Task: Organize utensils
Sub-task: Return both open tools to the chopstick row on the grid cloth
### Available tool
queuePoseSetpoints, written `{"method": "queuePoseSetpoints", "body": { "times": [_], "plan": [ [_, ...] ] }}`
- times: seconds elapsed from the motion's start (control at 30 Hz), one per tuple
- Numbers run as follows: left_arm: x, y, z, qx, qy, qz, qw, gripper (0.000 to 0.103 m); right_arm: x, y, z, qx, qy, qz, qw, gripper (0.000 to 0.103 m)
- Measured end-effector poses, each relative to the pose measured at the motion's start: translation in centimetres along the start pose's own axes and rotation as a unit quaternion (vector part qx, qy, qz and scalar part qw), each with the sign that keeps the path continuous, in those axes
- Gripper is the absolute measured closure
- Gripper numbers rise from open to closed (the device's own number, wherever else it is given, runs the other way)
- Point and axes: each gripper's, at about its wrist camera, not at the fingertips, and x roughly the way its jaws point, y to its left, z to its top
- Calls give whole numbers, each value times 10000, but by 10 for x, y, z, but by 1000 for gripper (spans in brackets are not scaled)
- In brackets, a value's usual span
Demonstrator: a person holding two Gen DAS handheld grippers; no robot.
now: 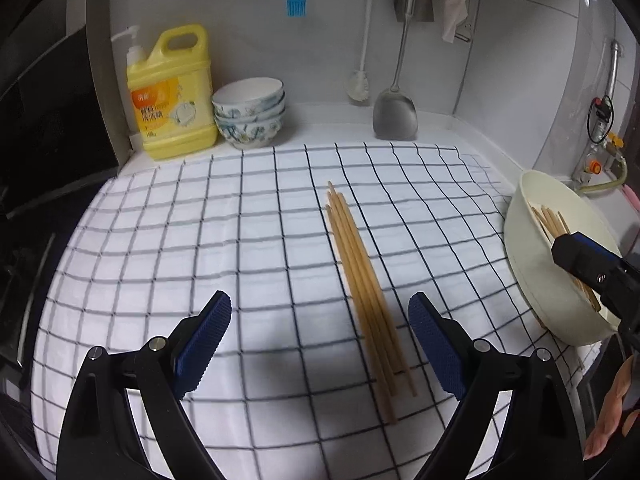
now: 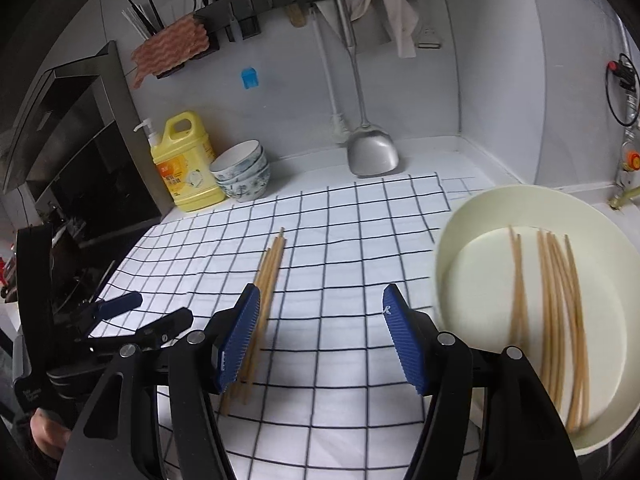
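Checked cloth (image 1: 200,240) on white counter (image 1: 340,120), grey tiled wall (image 1: 240,40)

Blurring with motion at four o'clock in the right wrist view: chopsticks in the bowl (image 2: 560,320), count unreadable. Hiding the near ends of the chopsticks on the cloth (image 2: 268,272) behind the right gripper (image 2: 320,340). Running off the edge at four o'clock in the left wrist view: a hand (image 1: 612,412).
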Motion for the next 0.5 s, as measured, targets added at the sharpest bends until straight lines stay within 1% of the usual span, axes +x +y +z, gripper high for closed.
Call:
{"method": "queuePoseSetpoints", "body": {
  "times": [0.1, 0.17, 0.27, 0.33, 0.43, 0.5],
  "plan": [
    [1, 8, 15, 125, -118, 98, 9998, 12, 15, 10, 9, -118, 18, -96, 9999, 41],
    [8, 17, 27, 107, -173, 145, 9997, 11, 25, 15, 14, -193, 11, -170, 9997, 40],
    [26, 28, 42, 55, -203, 153, 9997, 11, 43, 15, 22, -98, 80, -183, 9998, 40],
    [43, 37, 49, 33, -216, 279, 9994, 11, 55, 15, 27, -75, 97, -213, 9997, 40],
    [69, 51, 50, -36, -140, 427, 9990, 11, 66, 13, 28, -57, 139, -238, 9996, 40],
    [81, 59, 48, -133, -32, 290, 9995, 11, 73, 12, 22, -76, 242, -258, 9993, 40]
  ]
}}
